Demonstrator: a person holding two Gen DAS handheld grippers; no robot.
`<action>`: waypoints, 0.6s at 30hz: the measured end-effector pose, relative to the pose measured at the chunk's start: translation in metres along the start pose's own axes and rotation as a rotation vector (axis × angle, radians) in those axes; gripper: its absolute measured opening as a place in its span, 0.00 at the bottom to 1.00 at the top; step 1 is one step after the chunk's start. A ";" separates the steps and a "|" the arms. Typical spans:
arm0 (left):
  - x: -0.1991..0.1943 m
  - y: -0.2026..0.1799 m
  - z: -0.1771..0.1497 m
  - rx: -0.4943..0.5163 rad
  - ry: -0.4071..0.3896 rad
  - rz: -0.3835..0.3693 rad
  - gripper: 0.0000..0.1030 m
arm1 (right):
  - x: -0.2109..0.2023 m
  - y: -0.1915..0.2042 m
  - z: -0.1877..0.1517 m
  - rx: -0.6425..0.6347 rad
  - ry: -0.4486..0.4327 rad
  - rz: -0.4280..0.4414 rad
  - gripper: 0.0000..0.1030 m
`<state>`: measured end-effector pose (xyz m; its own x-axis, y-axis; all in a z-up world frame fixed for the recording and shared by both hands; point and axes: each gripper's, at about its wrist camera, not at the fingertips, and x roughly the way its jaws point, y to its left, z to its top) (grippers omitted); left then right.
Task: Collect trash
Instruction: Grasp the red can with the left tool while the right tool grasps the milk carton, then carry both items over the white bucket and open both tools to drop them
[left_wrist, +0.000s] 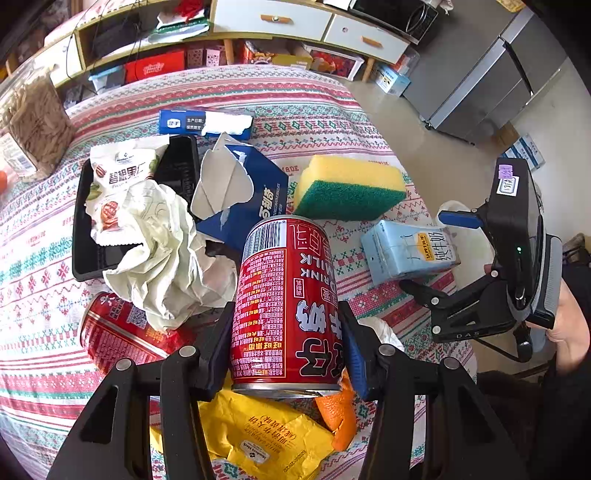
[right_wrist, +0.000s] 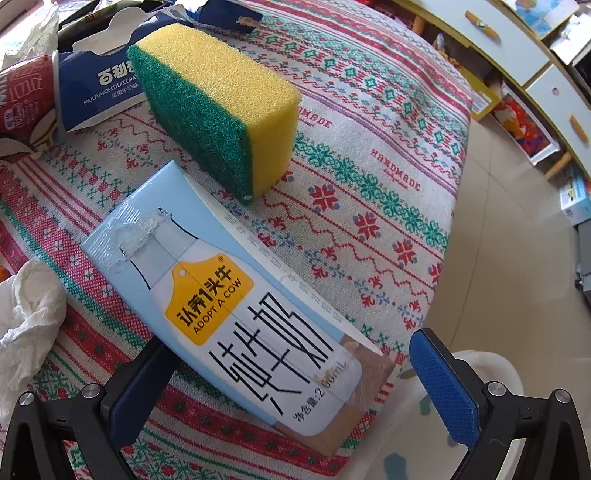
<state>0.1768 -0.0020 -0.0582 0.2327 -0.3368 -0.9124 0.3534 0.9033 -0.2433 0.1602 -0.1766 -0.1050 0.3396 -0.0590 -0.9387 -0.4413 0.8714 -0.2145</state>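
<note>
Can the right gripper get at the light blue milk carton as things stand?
Probably yes: the right gripper has its jaws open on either side of the milk carton, which lies flat near the table edge with nothing on top; the sponge sits beyond it.

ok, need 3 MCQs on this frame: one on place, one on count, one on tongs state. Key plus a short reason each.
1. Where does the sponge lie?
A. on the tablecloth, past the milk carton's far end
B. inside the black tray
C. on the floor

2. How many red cans show in the left wrist view?
A. one
B. two
C. four

3. What are the left tongs doing?
A. open, holding nothing
B. shut on the sponge
C. shut on the red can

Key: 1 A, it sits on the tablecloth beyond the milk carton. 2 B, the gripped one plus a second can lying under the crumpled paper. 3 C, both pads press its sides.
</note>
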 end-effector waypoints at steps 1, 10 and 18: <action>-0.004 0.002 -0.003 -0.001 -0.001 0.002 0.53 | 0.001 0.000 0.001 0.005 0.000 0.004 0.95; -0.023 0.002 -0.015 -0.008 -0.051 0.003 0.53 | -0.015 0.003 -0.009 0.028 -0.008 0.051 0.64; -0.029 -0.019 -0.020 0.047 -0.073 -0.007 0.53 | -0.056 -0.002 -0.035 0.100 -0.075 0.087 0.56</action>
<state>0.1453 -0.0038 -0.0336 0.2949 -0.3629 -0.8839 0.3969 0.8880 -0.2322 0.1127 -0.1918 -0.0618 0.3659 0.0523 -0.9292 -0.3883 0.9159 -0.1013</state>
